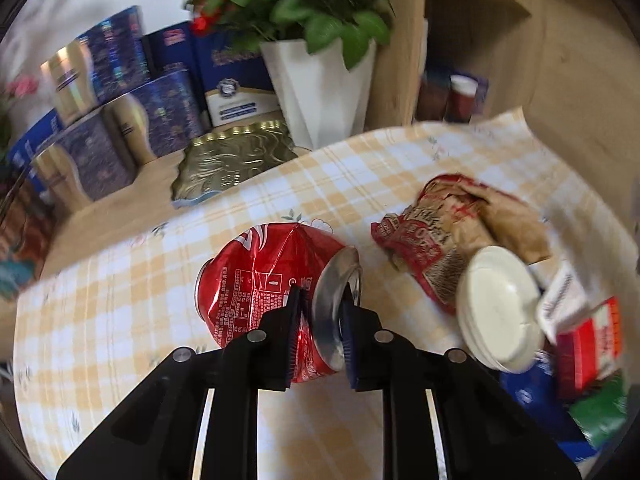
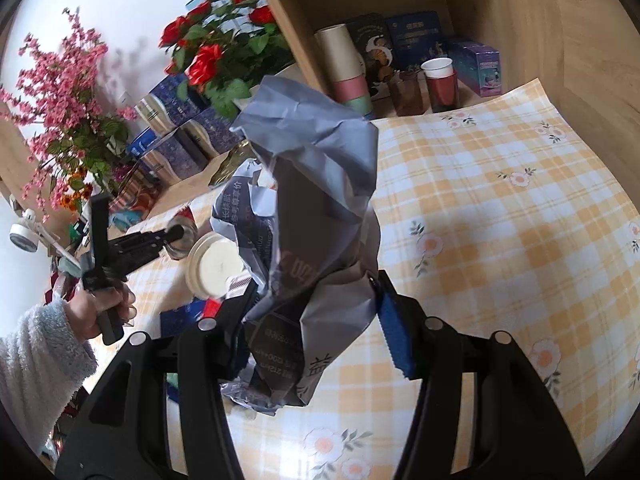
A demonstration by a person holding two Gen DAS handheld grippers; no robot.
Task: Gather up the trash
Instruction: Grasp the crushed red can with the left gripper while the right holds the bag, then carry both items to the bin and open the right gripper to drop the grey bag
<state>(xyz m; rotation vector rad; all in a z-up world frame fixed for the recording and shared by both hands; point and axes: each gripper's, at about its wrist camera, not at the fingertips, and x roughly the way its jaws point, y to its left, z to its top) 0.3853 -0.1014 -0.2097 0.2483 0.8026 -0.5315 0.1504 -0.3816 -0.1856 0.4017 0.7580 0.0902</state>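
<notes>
Left claw (image 1: 320, 312): fingers pinched on the rim end of a crushed red cola can (image 1: 264, 280), one pad on the can wall, the other inside the mouth. Can lies on its side over the yellow-checked tablecloth (image 1: 120, 312); whether it rests on the cloth or is lifted, cannot tell.

Right of the can, apart from it: a crumpled brown-and-red paper bag (image 1: 444, 224). A white round lid (image 1: 500, 312) overlaps the bag's near end. Beyond the lid, blurred red, blue and green packaging (image 1: 588, 344) at the frame edge.

Right claw (image 2: 316, 312): clamped on a crumpled grey plastic mailer bag (image 2: 316, 216), which stands up between the fingers above the tabletop (image 2: 500, 216).

Right wrist view also shows the left hand (image 2: 104, 308) gripping its tool handle, with the lid just beside the mailer bag.

Behind: white vase of red roses (image 1: 320, 92), blue-and-gold tins (image 1: 120, 120), an embossed gold tin lid (image 1: 232, 164), stacked paper cups (image 2: 344, 68) in a wooden shelf niche (image 2: 520, 8).
</notes>
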